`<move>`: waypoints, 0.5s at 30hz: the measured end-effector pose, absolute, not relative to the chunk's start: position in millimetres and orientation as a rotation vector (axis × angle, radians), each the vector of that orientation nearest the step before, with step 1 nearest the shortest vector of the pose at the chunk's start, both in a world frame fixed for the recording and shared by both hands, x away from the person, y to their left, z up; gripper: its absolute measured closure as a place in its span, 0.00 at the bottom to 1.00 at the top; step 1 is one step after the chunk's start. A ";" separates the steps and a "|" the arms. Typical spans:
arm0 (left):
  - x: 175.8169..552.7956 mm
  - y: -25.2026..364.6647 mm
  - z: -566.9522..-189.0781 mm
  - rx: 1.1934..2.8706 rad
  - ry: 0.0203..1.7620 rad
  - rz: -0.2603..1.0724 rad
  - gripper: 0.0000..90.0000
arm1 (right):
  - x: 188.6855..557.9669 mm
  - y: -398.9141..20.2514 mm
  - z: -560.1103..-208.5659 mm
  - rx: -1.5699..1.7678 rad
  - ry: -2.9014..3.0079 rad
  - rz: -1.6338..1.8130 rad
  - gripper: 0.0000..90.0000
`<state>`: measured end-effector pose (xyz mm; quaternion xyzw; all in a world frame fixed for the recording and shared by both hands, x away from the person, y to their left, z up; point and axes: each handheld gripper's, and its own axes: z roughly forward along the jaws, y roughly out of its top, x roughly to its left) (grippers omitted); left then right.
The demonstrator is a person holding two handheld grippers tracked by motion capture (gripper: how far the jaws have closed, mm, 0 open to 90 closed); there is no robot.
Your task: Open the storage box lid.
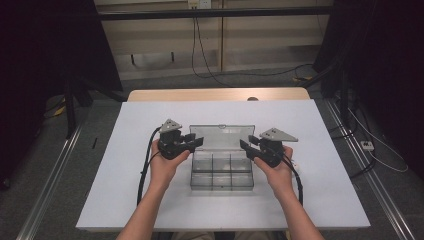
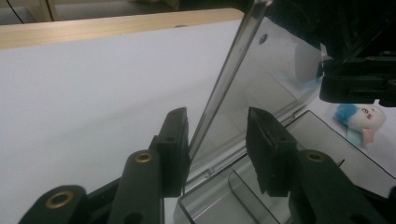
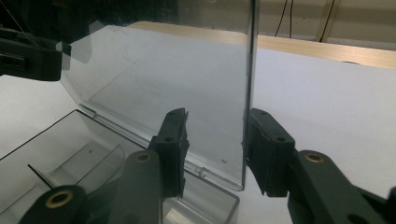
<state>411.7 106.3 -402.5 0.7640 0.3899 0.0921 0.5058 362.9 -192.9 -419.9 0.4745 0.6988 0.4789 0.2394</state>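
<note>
Nearest, both forearms reach in over the white desk (image 1: 125, 150). The clear compartment box (image 1: 221, 172) sits at its middle, lid (image 1: 222, 136) standing upright. The left gripper (image 1: 194, 141) and right gripper (image 1: 246, 145) each straddle a side edge of that lid, fingers (image 2: 175, 144) apart around it, not clamped, probably to steady it evenly. Beyond lies a small plush toy (image 2: 362, 119).

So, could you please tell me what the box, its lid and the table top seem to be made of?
Box: clear, glossy, probably hard plastic; its dividers show through the walls.
Lid: the same see-through plastic with a slight grey tint; the table shows through it.
Table top: matte white, perhaps laminate; a wood-look strip runs along the far edge.
</note>
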 end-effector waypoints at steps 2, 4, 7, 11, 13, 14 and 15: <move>412.6 106.3 -403.0 1.846 0.939 0.224 0.67 | 363.5 -192.9 -420.3 1.303 1.911 1.313 0.66; 413.5 105.6 -403.7 1.833 0.948 0.222 0.67 | 364.1 -192.6 -420.8 1.305 1.906 1.312 0.66; 415.1 104.7 -404.5 1.827 0.957 0.222 0.67 | 365.2 -192.3 -421.4 1.306 1.900 1.315 0.66; 417.3 104.5 -405.5 1.823 0.969 0.219 0.68 | 367.3 -191.6 -421.8 1.310 1.899 1.306 0.66; 418.7 104.0 -406.1 1.817 0.977 0.221 0.68 | 368.4 -191.5 -422.3 1.320 1.892 1.312 0.65; 419.3 104.0 -406.2 1.822 0.980 0.223 0.69 | 369.0 -191.4 -422.5 1.323 1.892 1.313 0.65; 419.7 103.7 -406.3 1.823 0.981 0.224 0.69 | 369.6 -191.2 -422.6 1.324 1.889 1.312 0.65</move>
